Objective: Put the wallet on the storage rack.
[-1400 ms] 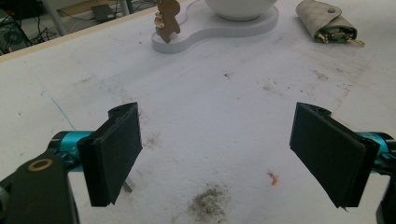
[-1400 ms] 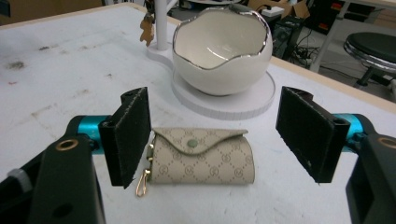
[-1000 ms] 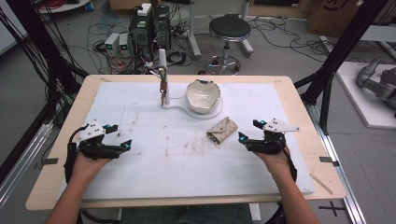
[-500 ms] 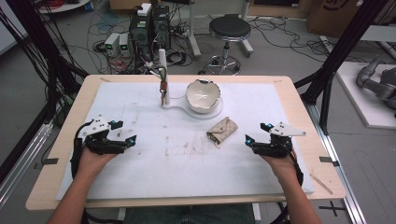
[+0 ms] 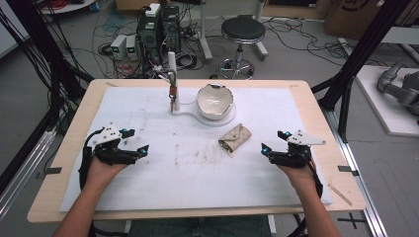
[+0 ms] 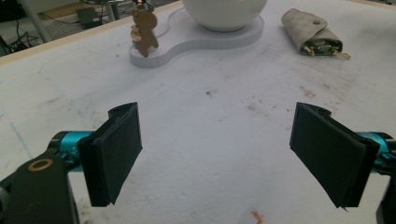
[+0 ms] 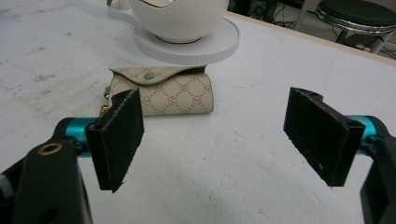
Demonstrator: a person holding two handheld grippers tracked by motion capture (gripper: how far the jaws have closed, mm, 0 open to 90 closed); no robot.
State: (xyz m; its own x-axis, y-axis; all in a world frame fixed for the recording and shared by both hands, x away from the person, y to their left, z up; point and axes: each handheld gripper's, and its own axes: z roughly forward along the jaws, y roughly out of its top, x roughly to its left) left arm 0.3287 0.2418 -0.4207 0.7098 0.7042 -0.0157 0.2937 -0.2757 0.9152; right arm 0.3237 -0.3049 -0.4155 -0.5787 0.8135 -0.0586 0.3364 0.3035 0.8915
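A beige patterned key pouch (image 5: 235, 137) lies on the white mat (image 5: 197, 168) right of centre, snapped closed, with keys poking from its end (image 6: 312, 32) (image 7: 163, 91). Behind it a white bowl (image 5: 214, 101) sits on a white stand base (image 5: 197, 112), whose post carries a hanging brown charm (image 5: 172, 94) (image 6: 144, 33). My left gripper (image 5: 136, 147) rests open on the mat at the left (image 6: 219, 158). At the right my right gripper (image 5: 272, 144) is open (image 7: 215, 140), pointing at the pouch from a short way off.
The wooden table edge (image 5: 197, 212) frames the mat. A strip of tape (image 5: 340, 193) lies at the table's front right corner. Beyond the table are a stool (image 5: 242, 29), electronics boxes (image 5: 158, 24) and cables on the floor.
Both hands have drawn back a little toward the table's front edge, the right one also outward. Both grippers stay open. The pouch, bowl and charm have not moved.
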